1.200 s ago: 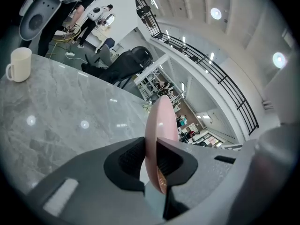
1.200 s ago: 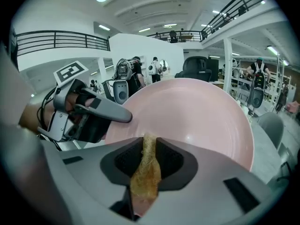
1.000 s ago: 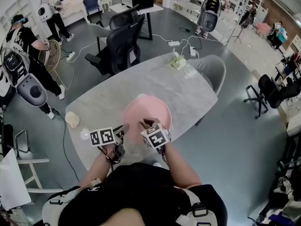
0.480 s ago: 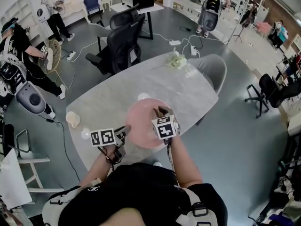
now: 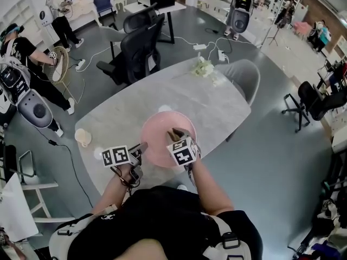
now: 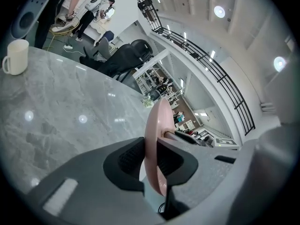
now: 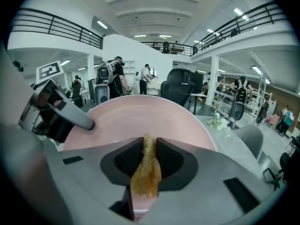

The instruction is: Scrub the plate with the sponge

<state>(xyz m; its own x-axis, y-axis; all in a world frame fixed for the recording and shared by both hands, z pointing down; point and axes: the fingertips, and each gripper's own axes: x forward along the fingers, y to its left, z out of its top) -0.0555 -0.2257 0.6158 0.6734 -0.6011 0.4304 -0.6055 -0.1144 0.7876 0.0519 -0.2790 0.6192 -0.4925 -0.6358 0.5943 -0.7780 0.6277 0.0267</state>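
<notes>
A pink plate (image 5: 161, 135) is held up on edge over the near part of the grey marble table (image 5: 130, 110). My left gripper (image 5: 142, 148) has the plate's near-left rim (image 6: 156, 139) between its pads (image 6: 132, 157); the pads still touch it while the jaws are opening. My right gripper (image 5: 177, 133) is shut on a tan sponge (image 7: 146, 171), squeezed thin between the jaws and laid against the plate's inner face (image 7: 140, 118). The left gripper (image 7: 56, 114) shows at the plate's left rim in the right gripper view.
A cream mug (image 5: 83, 137) stands on the table's left end, also the mug (image 6: 16, 56) in the left gripper view. A white crumpled bunch (image 5: 204, 68) lies at the far end. Black office chairs (image 5: 135, 53) and a grey chair (image 5: 245, 78) ring the table. People stand at far left.
The right gripper with the sponge moved out across the plate's face, then came back toward me. The left gripper stayed put on the rim.
</notes>
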